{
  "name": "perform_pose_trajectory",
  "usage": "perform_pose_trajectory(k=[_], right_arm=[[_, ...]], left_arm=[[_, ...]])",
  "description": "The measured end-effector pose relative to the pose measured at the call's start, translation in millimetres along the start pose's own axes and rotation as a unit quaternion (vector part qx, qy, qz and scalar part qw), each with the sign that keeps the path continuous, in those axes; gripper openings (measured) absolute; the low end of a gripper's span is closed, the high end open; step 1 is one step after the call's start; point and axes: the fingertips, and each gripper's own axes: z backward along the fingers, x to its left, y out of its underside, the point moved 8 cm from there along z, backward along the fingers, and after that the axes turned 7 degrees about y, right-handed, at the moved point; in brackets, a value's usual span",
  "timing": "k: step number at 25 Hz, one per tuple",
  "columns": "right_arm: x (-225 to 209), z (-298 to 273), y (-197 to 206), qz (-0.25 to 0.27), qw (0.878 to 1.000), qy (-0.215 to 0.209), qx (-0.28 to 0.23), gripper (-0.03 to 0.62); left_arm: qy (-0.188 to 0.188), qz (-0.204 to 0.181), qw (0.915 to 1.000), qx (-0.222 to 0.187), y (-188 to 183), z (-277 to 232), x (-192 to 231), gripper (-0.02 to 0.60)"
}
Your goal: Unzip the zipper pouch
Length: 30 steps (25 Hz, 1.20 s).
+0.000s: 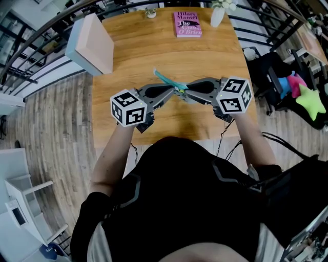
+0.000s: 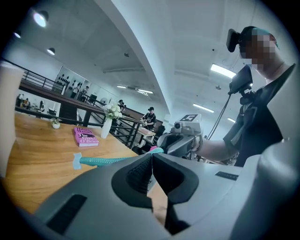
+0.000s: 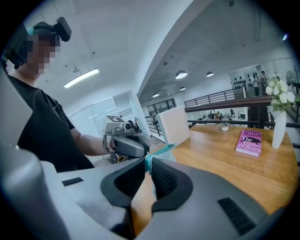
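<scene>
A slim teal zipper pouch [image 1: 166,82] hangs in the air above the wooden table [image 1: 154,51], held between my two grippers, which point at each other. My right gripper [image 1: 185,92] is shut on the pouch's end, and teal fabric [image 3: 161,149] shows between its pads in the right gripper view [image 3: 149,161]. My left gripper [image 1: 177,91] has its jaws pressed together at the same end of the pouch [image 2: 108,160]. The piece it pinches is too small to make out in the left gripper view [image 2: 151,157]. The rest of the pouch sticks out toward the far left.
On the table's far side lie a pink book [image 1: 187,24], a white vase [image 1: 218,15] and a small potted plant [image 1: 150,13]. A pale pink box [image 1: 92,43] stands at the table's left edge. A black chair with bright toys [image 1: 302,92] is at the right.
</scene>
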Motion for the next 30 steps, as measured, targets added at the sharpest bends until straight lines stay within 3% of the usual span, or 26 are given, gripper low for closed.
perform_pose_trajectory(k=[7,10,30], right_arm=[[0.1,-2.9,-1.1,0.001,1.000,0.004,0.011,0.052],[-0.5,-2.3,-0.1,0.001,1.000,0.004,0.018,0.051],[-9.0,6.5,8.8,-0.010,1.000,0.004,0.009,0.051]], left_arm=[[-0.019,0.015,0.9997,-0.007,-0.6,2.7,5.1,0.031],[-0.049,0.021,0.9985,-0.017,-2.4,10.3,13.9,0.030],[-0.106,0.033,0.9935,-0.022,0.0,41.5,30.2,0.030]])
